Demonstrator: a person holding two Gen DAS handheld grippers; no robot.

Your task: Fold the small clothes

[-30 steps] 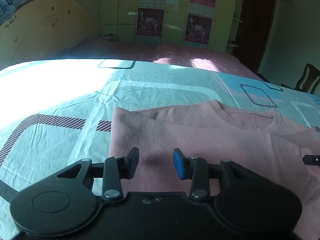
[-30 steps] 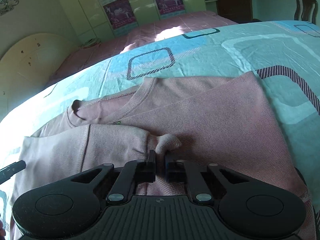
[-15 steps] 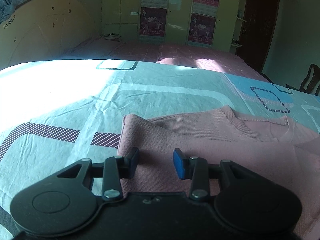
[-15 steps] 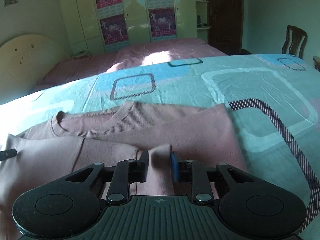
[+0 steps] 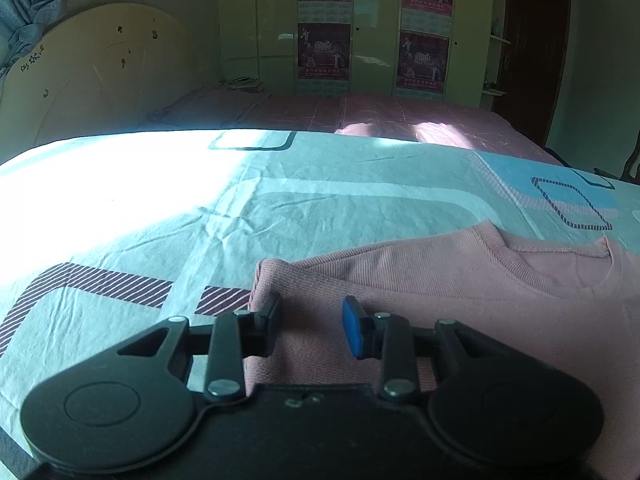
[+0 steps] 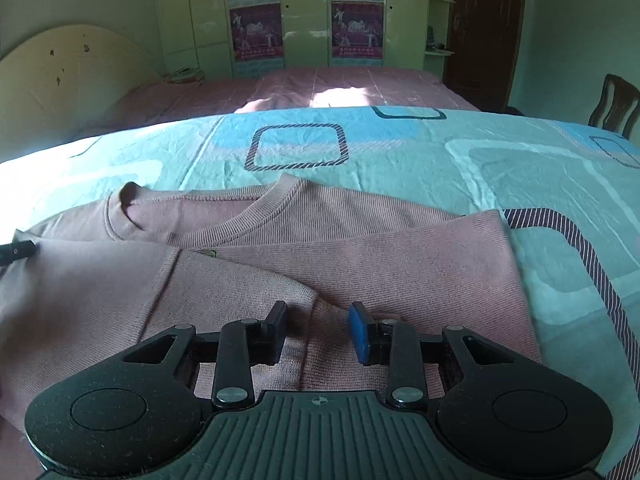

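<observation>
A pink knit sweater (image 5: 440, 280) lies flat on the turquoise patterned bed sheet (image 5: 280, 208), neckline toward the far side. My left gripper (image 5: 312, 308) is open just above the sweater's left edge, nothing pinched; its left finger sits at the folded side. In the right wrist view the sweater (image 6: 400, 260) has a sleeve (image 6: 240, 292) folded across its body. My right gripper (image 6: 318, 312) is open, and the sleeve's end lies loose below its spread fingers. The left gripper's fingertip (image 6: 16, 252) pokes in at the left edge.
A second bed with a pink cover (image 5: 360, 116) stands behind, with a cream headboard (image 5: 100, 80) at the left. Wardrobe doors with posters (image 6: 356, 28) line the back wall. A wooden chair (image 6: 612, 104) and a dark door (image 6: 480, 32) are at the right.
My right gripper opened and let go of the pinched sleeve end, which now lies flat. My left gripper slid left along the sweater to its left edge, still open.
</observation>
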